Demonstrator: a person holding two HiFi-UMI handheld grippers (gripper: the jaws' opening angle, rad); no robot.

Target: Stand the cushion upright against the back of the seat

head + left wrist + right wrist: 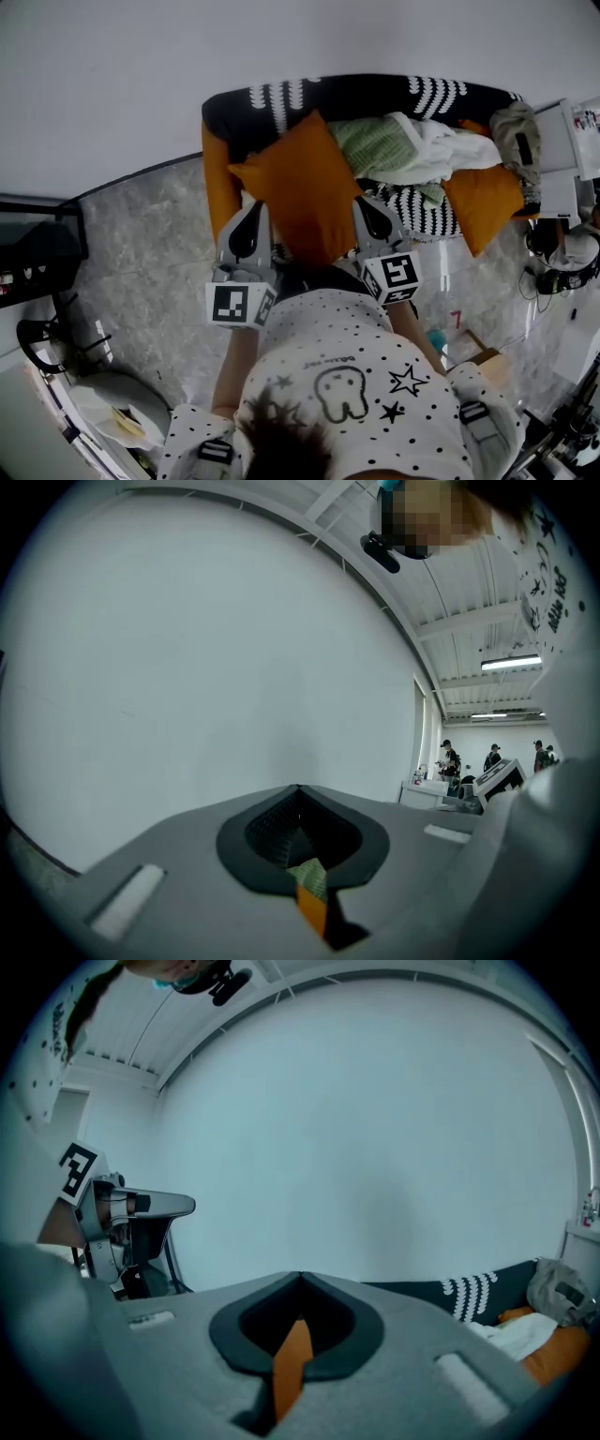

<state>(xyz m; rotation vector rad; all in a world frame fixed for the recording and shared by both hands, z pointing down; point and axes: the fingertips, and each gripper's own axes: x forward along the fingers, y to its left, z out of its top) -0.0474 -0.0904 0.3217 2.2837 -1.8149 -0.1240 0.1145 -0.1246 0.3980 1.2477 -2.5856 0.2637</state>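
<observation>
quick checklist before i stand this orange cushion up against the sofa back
1. Left gripper shut on the orange cushion: ok, orange fabric is pinched between its jaws.
2. Right gripper shut on the cushion: ok, orange fabric pinched there too.
3. Cushion clear of the seat: cannot tell, the head view hides its underside.
4. Free spot along the sofa back: ok at the left end; the clothes pile covers the middle.
5. Cushion standing against the back by itself: not ok, both grippers hold it.
</observation>
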